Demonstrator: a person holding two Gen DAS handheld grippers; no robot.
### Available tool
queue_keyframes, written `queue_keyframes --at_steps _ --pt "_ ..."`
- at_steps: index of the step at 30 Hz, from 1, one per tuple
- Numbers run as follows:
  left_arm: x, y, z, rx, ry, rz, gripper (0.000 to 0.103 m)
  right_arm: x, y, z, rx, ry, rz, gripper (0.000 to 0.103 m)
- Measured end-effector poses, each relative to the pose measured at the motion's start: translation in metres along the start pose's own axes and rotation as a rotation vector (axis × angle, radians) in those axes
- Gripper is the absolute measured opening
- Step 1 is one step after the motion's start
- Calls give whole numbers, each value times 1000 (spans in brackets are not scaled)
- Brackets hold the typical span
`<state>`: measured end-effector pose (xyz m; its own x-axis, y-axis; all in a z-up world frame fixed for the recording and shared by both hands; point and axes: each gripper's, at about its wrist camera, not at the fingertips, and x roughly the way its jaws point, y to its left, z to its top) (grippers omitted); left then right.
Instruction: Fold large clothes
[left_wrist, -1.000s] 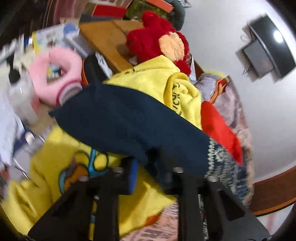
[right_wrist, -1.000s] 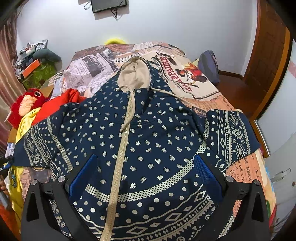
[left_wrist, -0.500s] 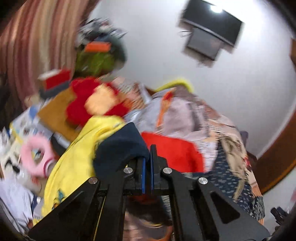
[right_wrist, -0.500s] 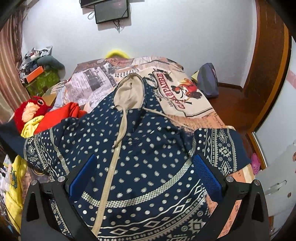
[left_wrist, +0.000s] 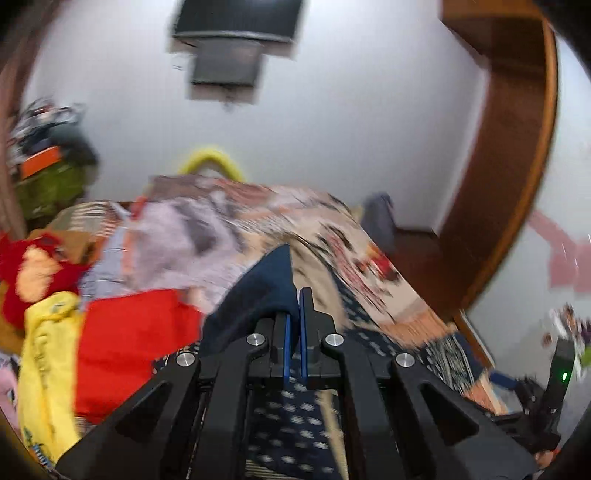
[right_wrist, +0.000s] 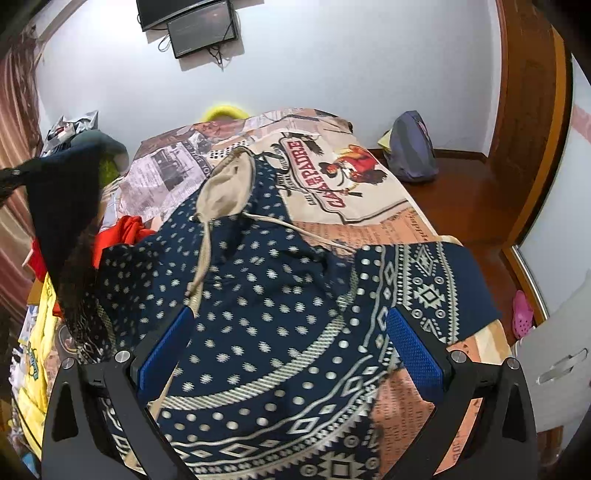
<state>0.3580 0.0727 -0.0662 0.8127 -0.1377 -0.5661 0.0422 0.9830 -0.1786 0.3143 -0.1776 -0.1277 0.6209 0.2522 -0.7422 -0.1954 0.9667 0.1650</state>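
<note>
A navy hoodie (right_wrist: 266, 295) with white dots and a beige hood lining (right_wrist: 225, 188) lies face up on the bed. My left gripper (left_wrist: 293, 299) is shut on the plain navy cuff of its left sleeve (left_wrist: 258, 295) and holds it in the air. In the right wrist view that raised sleeve (right_wrist: 62, 214) hangs at the left edge. The right sleeve (right_wrist: 443, 288) lies flat, folded in at the right. My right gripper (right_wrist: 291, 328) hovers open over the hoodie's lower front, with nothing between its blue pads (right_wrist: 413, 350).
A printed bedspread (right_wrist: 332, 177) covers the bed. A red garment (right_wrist: 125, 232), a yellow garment (right_wrist: 37, 332) and a red plush toy (left_wrist: 29, 266) crowd the left side. On the floor to the right are a grey backpack (right_wrist: 410, 151) and a wooden door (right_wrist: 528, 110).
My left gripper closed on the sleeve cuff, rolled upright and carried it up and across toward the hoodie's body. The right gripper drifted slightly and stayed open.
</note>
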Motion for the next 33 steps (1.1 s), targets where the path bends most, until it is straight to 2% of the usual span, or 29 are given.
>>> queue_keyframes --at_steps 5,10,12,14,16,17,19,21,23,25,29,33 --pt "62 -61 -44 108 185 -60 3 -1 -19 -7 18 14 1 103" --pt "98 -87 -94 116 367 -140 3 -1 -30 -17 12 46 -8 103" --pt "104 -96 -114 154 438 -158 3 -1 -31 -20 -3 54 -16 103" --pt "102 -102 -127 180 473 -184 6 -3 -29 -21 -23 61 -24 103" --pt "100 -101 -131 186 494 -203 18 -4 -27 -22 -38 64 -25 103" --pt "95 -99 -133 187 499 -210 22 -5 -24 -22 -48 67 -25 103" --pt "82 -92 -133 185 483 -212 35 -6 -18 -22 -67 72 -24 103" --pt "66 -81 -127 177 451 -196 42 -7 -8 -21 -89 74 -20 103" --pt "47 -63 -119 164 405 -170 43 -9 3 -18 -112 72 -14 103" --pt "32 -43 -112 141 364 -135 51 -11 19 -15 -149 67 -1 103" --pt "12 4 -105 99 313 -56 55 -7 47 -12 -211 69 20 103" --pt "4 50 -111 62 317 31 55 11 81 -13 -284 104 49 103"
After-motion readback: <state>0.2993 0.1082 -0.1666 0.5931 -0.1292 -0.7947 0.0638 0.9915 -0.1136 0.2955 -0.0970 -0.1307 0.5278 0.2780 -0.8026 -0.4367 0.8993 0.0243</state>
